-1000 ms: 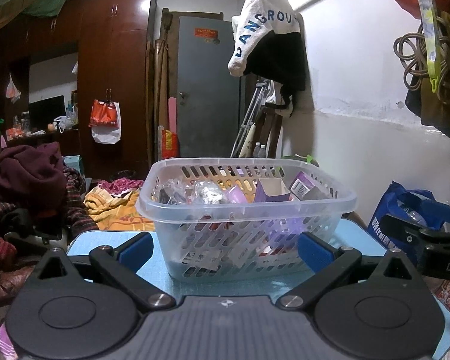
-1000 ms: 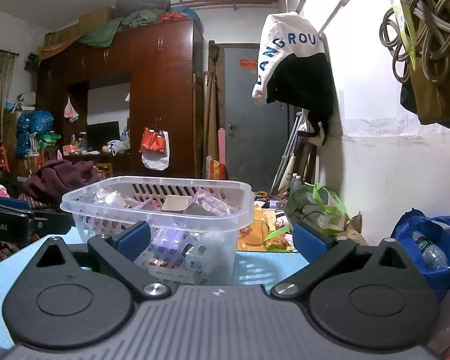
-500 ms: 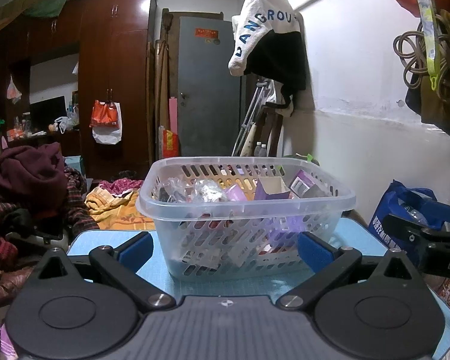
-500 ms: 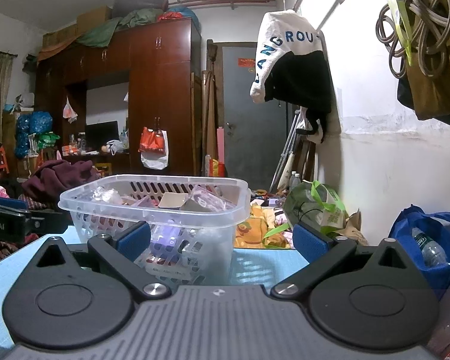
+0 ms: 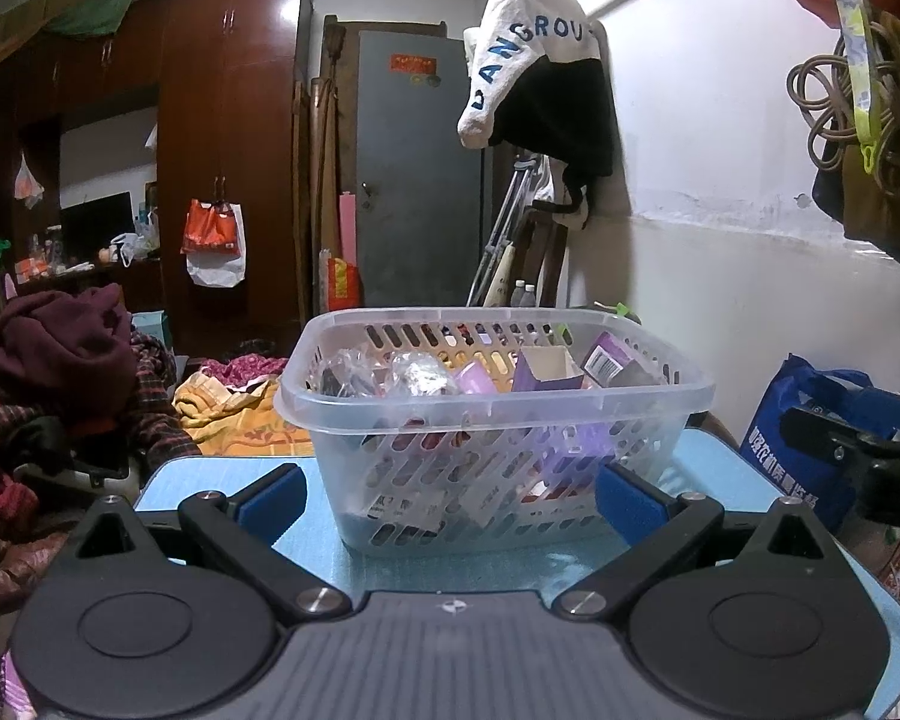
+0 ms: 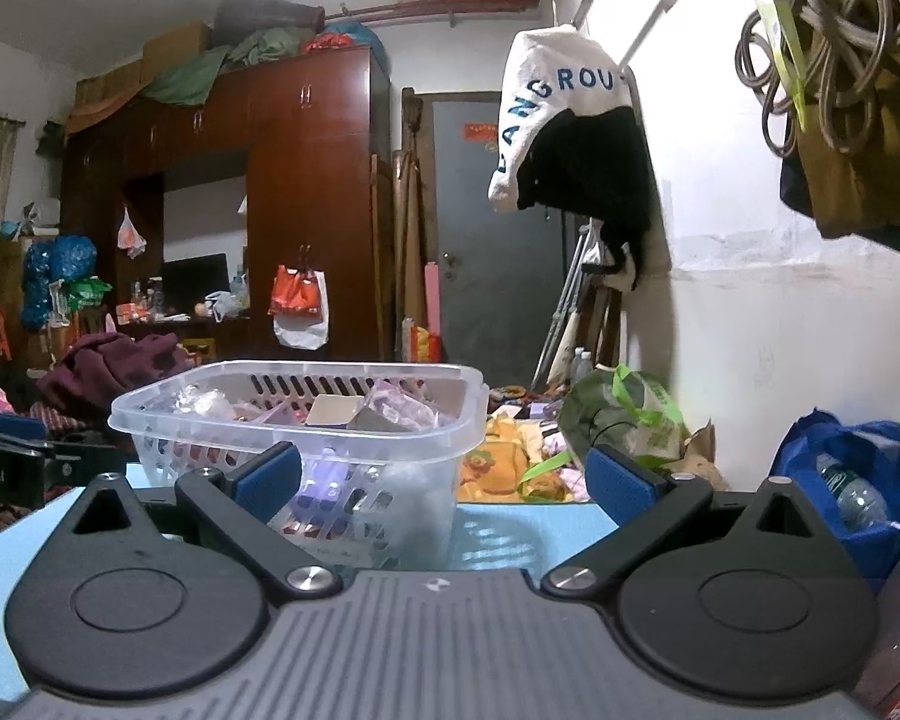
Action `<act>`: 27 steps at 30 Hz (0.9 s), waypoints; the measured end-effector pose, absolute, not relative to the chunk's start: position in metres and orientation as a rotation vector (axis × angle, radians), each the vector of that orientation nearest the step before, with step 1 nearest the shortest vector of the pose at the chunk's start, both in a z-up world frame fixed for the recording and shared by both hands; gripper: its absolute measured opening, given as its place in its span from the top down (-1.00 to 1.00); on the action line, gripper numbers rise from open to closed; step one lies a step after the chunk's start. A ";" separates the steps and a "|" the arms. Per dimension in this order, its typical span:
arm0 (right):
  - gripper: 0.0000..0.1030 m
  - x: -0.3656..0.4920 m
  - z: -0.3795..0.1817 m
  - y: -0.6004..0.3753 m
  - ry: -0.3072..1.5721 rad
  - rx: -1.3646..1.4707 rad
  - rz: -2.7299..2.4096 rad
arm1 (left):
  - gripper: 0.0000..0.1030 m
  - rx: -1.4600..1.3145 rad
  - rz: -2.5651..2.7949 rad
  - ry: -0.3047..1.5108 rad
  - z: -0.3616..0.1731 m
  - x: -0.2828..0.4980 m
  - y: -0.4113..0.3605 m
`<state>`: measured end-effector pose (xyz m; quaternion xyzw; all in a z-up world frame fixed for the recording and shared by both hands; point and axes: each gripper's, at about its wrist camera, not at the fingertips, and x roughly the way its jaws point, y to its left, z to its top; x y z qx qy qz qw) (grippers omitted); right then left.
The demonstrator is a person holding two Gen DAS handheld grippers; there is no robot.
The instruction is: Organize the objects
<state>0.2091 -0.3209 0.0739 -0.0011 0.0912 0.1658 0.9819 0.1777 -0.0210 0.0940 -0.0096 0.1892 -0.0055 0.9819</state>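
Note:
A clear plastic basket (image 5: 492, 402) stands on the light blue table (image 5: 450, 564), holding several small packets and purple boxes (image 5: 546, 369). My left gripper (image 5: 447, 495) is open and empty, low over the table just in front of the basket. My right gripper (image 6: 444, 480) is open and empty, to the right of the basket (image 6: 306, 414), whose right end sits between its fingers in the view. The right gripper also shows at the right edge of the left wrist view (image 5: 858, 450), and the left gripper at the left edge of the right wrist view (image 6: 6, 456).
A white wall (image 5: 750, 210) runs along the right with hanging clothes and a coiled rope (image 5: 858, 96). A blue bag (image 6: 852, 480) and a green bag (image 6: 624, 420) sit beyond the table's right side. Piled clothes (image 5: 54, 360) lie at the left.
The right wrist view has shifted slightly, with the basket drifting a little left and lower. The left gripper has not visibly moved. Both stay open.

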 end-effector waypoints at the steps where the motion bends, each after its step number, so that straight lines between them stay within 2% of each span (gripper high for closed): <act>1: -1.00 0.210 0.074 -0.322 0.187 0.002 0.335 | -1.00 -0.022 -0.013 0.382 0.094 0.178 -0.021; 27: -1.00 0.204 0.069 -0.318 0.160 -0.024 0.336 | -1.00 -0.006 -0.001 0.388 0.091 0.178 -0.023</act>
